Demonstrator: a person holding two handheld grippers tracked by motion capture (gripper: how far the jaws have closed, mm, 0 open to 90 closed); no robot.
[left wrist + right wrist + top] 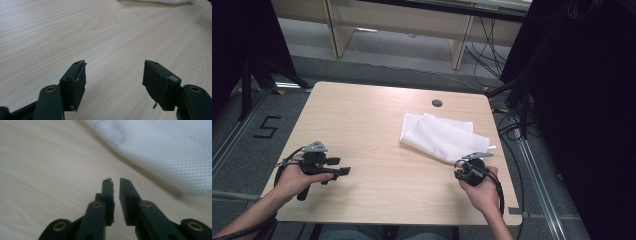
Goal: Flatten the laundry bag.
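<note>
White mesh cloth (439,136) lies untouched on the counter (372,125), right gripper (115,185) nearly clenched beside it, left gripper (113,75) released, everything left to do.

A folded white mesh cloth (441,136) lay on the light wooden table (372,130), just beyond the right gripper (468,169) and well right of the left gripper (343,171).

one white mesh cloth (442,136), two grippers (333,172)

high view: table (377,125) seen from above, facing forward | gripper views: held close, low over table | shared: white mesh cloth (439,136)
</note>
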